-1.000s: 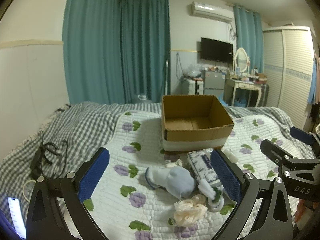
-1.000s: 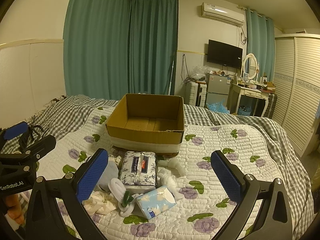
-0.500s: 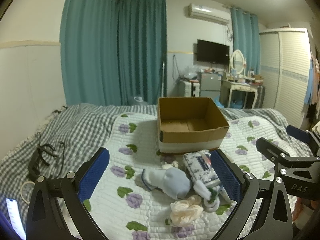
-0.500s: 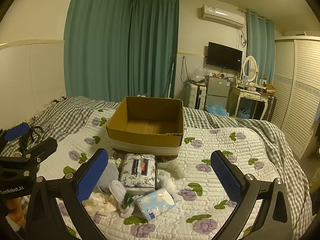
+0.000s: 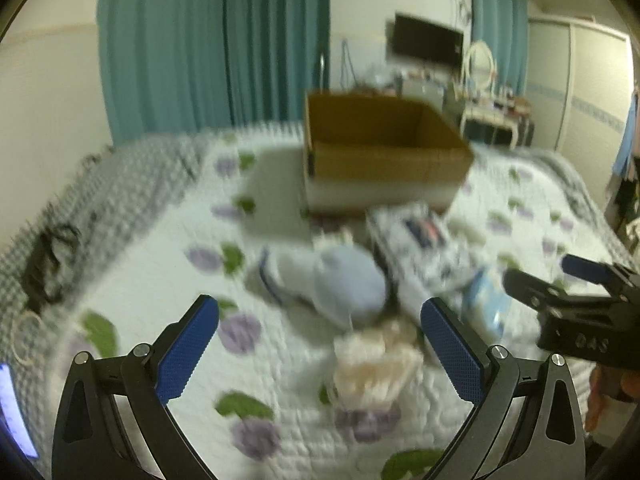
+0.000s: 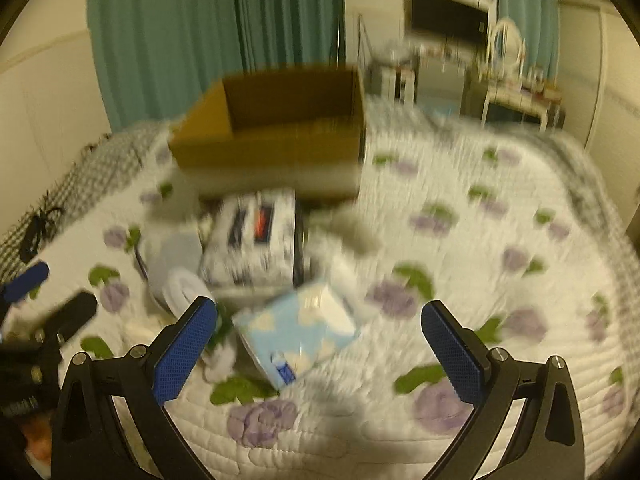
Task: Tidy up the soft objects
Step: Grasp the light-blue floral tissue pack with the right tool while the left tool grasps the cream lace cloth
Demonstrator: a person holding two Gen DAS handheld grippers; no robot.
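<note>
Hovering above a quilted bedspread [image 5: 160,264] printed with purple flowers, the left gripper [image 5: 320,338] has its blue-padded jaws spread wide and holds nothing; a cream, ruffled soft bundle [image 5: 376,364] lies on the quilt between the fingers in that view, though the blur hides whether anything touches it. Just beyond the bundle sits a pale blue sock-like item [image 5: 340,280], and to its right a floral-patterned tissue pack [image 5: 420,248]. The right gripper [image 6: 320,338] is likewise spread wide and empty, poised over a light blue cloud-print packet [image 6: 300,328] that lies tilted on the quilt between its fingers. Next to the packet in the right wrist view are a white rolled sock [image 6: 186,292] and the same floral pack, all bunched close together. Behind this pile stands an open cardboard box [image 5: 384,148], its brown inner walls visible. Teal curtains [image 5: 216,44] hang behind the bed. Both views are smeared with motion blur, so finer details stay unclear.
</note>
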